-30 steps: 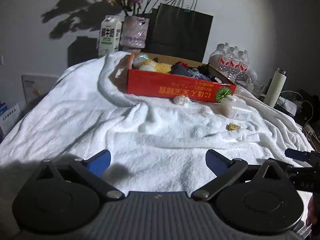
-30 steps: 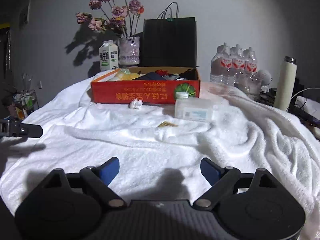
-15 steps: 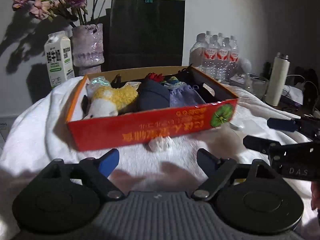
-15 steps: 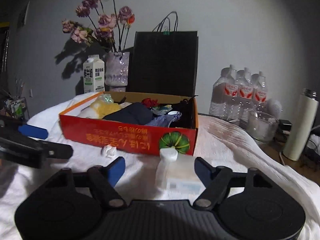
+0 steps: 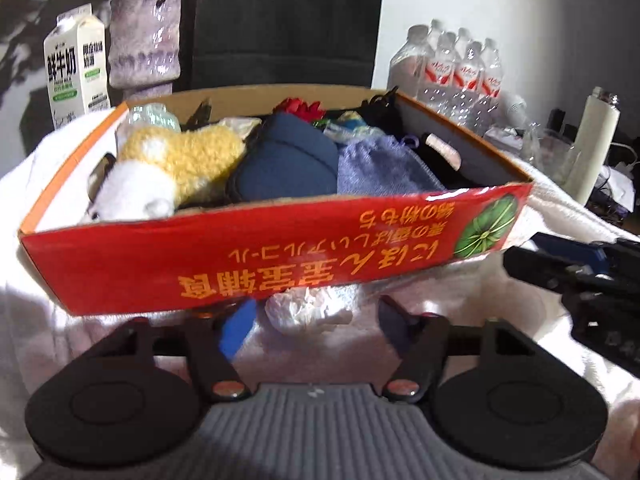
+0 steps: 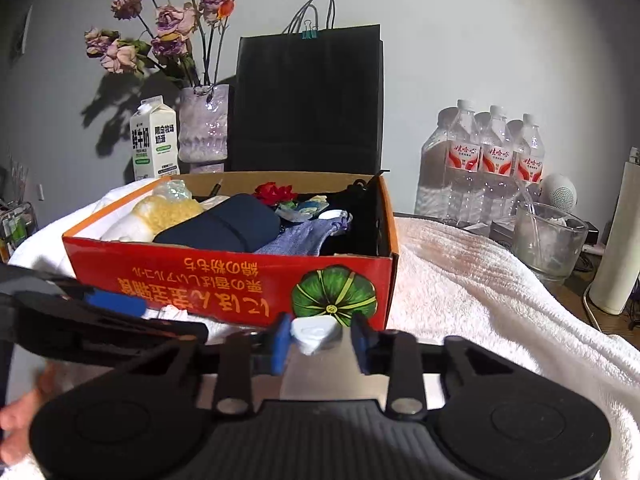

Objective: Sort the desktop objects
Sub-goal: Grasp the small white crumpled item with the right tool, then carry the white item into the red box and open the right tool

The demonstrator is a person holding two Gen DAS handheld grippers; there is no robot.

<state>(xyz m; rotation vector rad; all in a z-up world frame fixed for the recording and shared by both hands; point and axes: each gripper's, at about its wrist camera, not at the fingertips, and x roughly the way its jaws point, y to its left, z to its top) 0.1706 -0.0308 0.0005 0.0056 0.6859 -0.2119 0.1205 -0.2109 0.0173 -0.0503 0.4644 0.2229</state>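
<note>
Sorting looks mostly done, judging from the load: the red box (image 5: 256, 256) already holds a yellow-and-white plush toy (image 5: 168, 164), a dark blue pouch (image 5: 284, 164), a lilac knitted bag (image 5: 376, 168), a red flower (image 5: 300, 109) and some dark items toward its right end. At least 2 items remain outside it on the white towel (image 6: 480, 292) covering the desk: a crumpled plastic wrapper (image 5: 308, 308) and a small plastic bottle (image 6: 314, 334) with a white cap. Left tongs (image 5: 310, 320): jaws wide apart, nothing held; the wrapper lies between the fingertips, nearer the left blue pad, with the box's front wall just ahead. No contact with the wrapper is visible. Right tongs (image 6: 320, 340): jaws narrowed around the bottle, the white cap sitting between the 2 blue pads, the clear body running back toward the camera. The pads stand at either side of the cap with a slight gap on the right; whether they are pressing on the bottle I cannot tell. The box's right front corner is directly ahead of these tongs. Pose: both tongs are low over the towel, pointed at the box's front wall, side by side; each shows in the other's view at the inner edge of the frame. Behind the box, beyond reach of either tool: milk carton (image 6: 154, 140), vase (image 6: 204, 124), black paper bag (image 6: 308, 100), water bottles (image 6: 480, 164).
</note>
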